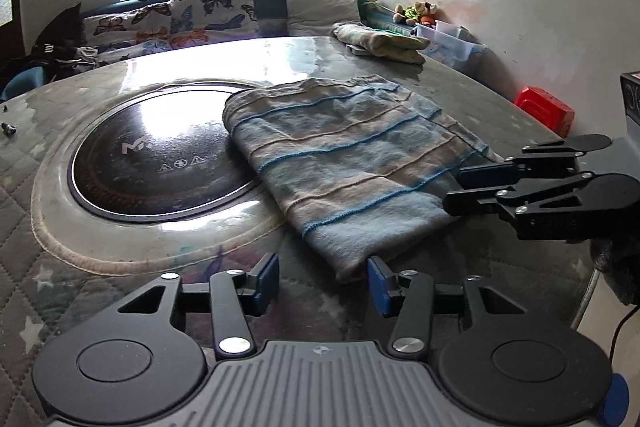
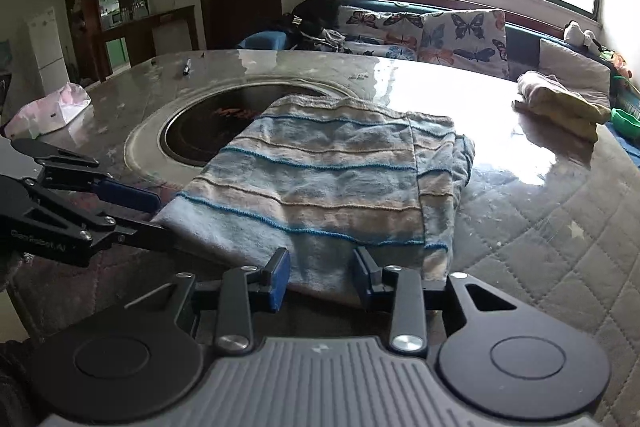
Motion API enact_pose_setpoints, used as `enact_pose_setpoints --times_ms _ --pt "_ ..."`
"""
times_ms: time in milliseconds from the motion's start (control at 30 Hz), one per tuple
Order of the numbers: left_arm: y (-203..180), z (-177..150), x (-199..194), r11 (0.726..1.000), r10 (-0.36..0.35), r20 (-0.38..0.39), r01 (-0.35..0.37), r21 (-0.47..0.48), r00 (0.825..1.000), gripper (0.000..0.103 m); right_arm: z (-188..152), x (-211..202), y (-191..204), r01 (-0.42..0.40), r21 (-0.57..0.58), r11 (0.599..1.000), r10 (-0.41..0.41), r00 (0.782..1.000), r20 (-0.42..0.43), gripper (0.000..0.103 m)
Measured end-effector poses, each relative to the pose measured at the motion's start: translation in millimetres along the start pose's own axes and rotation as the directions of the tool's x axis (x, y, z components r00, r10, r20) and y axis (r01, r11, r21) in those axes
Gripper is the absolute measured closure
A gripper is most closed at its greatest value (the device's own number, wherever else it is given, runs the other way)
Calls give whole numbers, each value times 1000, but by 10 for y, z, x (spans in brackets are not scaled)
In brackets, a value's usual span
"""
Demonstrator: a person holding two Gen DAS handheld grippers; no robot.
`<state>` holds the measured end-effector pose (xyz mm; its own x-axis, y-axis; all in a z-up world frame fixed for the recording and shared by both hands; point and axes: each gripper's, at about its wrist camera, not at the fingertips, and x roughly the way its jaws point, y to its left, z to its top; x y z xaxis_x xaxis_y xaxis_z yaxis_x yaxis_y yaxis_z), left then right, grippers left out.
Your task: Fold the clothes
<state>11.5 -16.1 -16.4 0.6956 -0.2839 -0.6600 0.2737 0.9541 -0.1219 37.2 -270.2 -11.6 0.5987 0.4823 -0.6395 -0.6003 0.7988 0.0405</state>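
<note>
A folded cloth (image 1: 344, 163) with blue and beige stripes lies flat on the round table (image 1: 60, 155), partly over the black hob. My left gripper (image 1: 322, 281) is open at the cloth's near corner, which just reaches its right pad (image 1: 378, 281); the rest of the gap is empty. In the right wrist view my right gripper (image 2: 322, 277) is open, and the cloth (image 2: 320, 179) has its near edge lying loose between the pads. Each gripper shows in the other's view: the right gripper (image 1: 456, 189) at the cloth's right edge, the left gripper (image 2: 156, 215) at its left corner.
A round black hob (image 1: 160, 155) is sunk into the table's middle. A second folded, yellowish cloth (image 1: 380, 43) lies at the far edge. A red box (image 1: 546, 111) and a plastic bin (image 1: 452, 43) stand by the wall. A pen (image 2: 186, 67) and a tissue pack (image 2: 52, 111) lie far left.
</note>
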Motion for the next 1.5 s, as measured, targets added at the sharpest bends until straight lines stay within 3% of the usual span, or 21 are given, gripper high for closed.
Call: enact_pose_setpoints --times_ms 333,833,967,1167,1500 --pt "-7 -82 -71 1000 3 10 -2 -9 1000 97 -32 34 22 -12 8 1000 12 1000 -9 67" --pt "152 -130 -245 998 49 19 -48 -30 999 98 135 28 159 -89 -21 996 89 996 23 66" --pt "152 -8 -304 999 43 55 -42 -25 998 98 231 -30 6 -44 19 999 43 997 59 66" --pt "-36 215 -170 999 -28 90 27 21 996 97 257 59 -294 15 98 995 -21 998 59 66" --pt "-120 230 158 997 -52 22 50 54 998 96 352 143 -510 23 144 989 -33 997 67 67"
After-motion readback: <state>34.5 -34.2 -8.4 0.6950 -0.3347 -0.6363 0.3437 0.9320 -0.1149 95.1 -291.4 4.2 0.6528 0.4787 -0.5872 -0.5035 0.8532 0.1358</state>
